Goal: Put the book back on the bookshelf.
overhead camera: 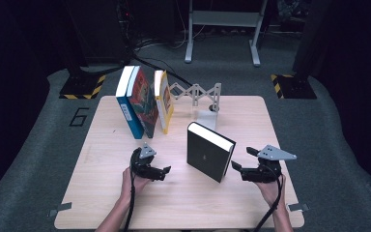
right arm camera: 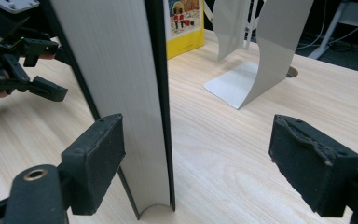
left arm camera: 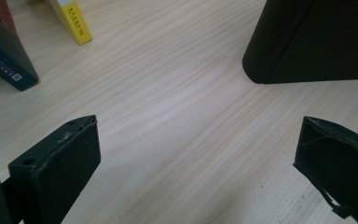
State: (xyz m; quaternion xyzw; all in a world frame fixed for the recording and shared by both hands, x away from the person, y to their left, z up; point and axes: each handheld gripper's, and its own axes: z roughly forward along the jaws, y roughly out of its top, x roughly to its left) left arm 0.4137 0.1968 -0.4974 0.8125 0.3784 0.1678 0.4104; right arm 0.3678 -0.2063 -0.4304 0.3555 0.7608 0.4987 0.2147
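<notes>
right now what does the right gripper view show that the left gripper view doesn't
Right gripper view alone: the black book's white page edge standing between its open jaws, a grey bent metal bookend, and the left gripper farther off. Left gripper view alone: a blue book's bottom corner. Both: the wooden table, the black book and a yellow book.

A lab: hazard-striped stand bases (overhead camera: 82, 87) on grey carpet (overhead camera: 38, 145).
</notes>
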